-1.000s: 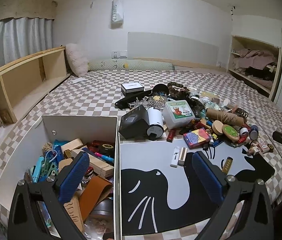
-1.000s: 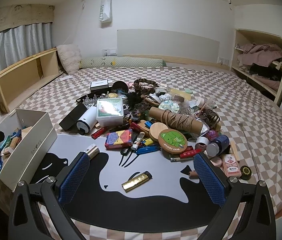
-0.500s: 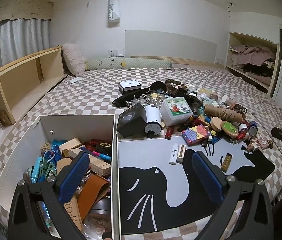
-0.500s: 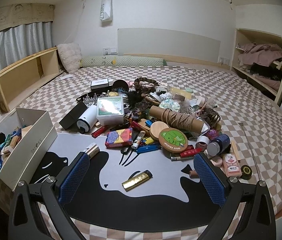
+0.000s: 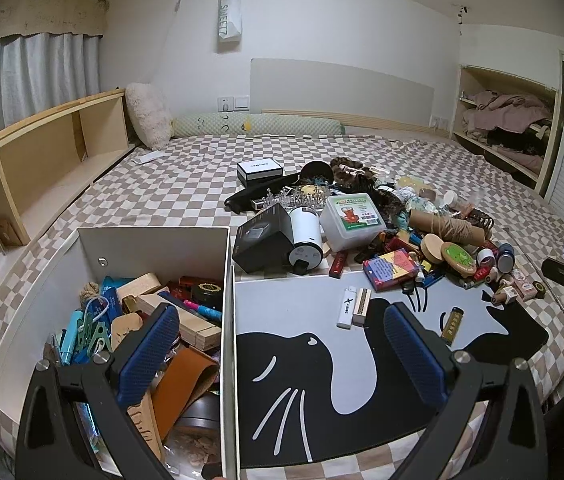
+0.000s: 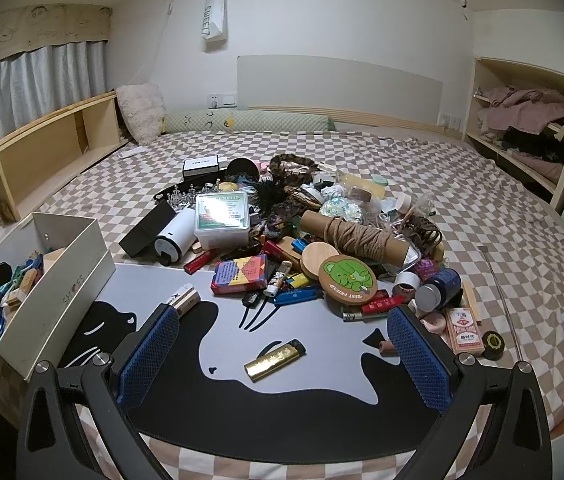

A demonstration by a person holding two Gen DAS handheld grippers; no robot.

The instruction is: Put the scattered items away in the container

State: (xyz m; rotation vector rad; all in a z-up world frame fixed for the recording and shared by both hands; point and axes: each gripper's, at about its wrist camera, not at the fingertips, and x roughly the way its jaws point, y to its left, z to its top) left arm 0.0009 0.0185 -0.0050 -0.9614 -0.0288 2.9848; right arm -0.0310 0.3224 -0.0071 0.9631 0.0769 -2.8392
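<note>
Both tongs gape wide, empty: left gripper [image 5: 282, 354] straddles the white box's [image 5: 153, 242] right wall; only the right gripper [image 6: 282, 354] shows the gold lighter [image 6: 274, 360] on open mat.

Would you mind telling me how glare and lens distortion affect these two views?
Left wrist view: fisheye bends the white storage box walls, corners vignette black. Right wrist view: glare washes out the clear plastic box's green label; the checkered bedspread curves outward.

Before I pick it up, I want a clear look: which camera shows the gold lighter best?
The right wrist view: the gold lighter lies large and unobstructed between the open fingers. The left wrist view shows it small, far right.
</note>
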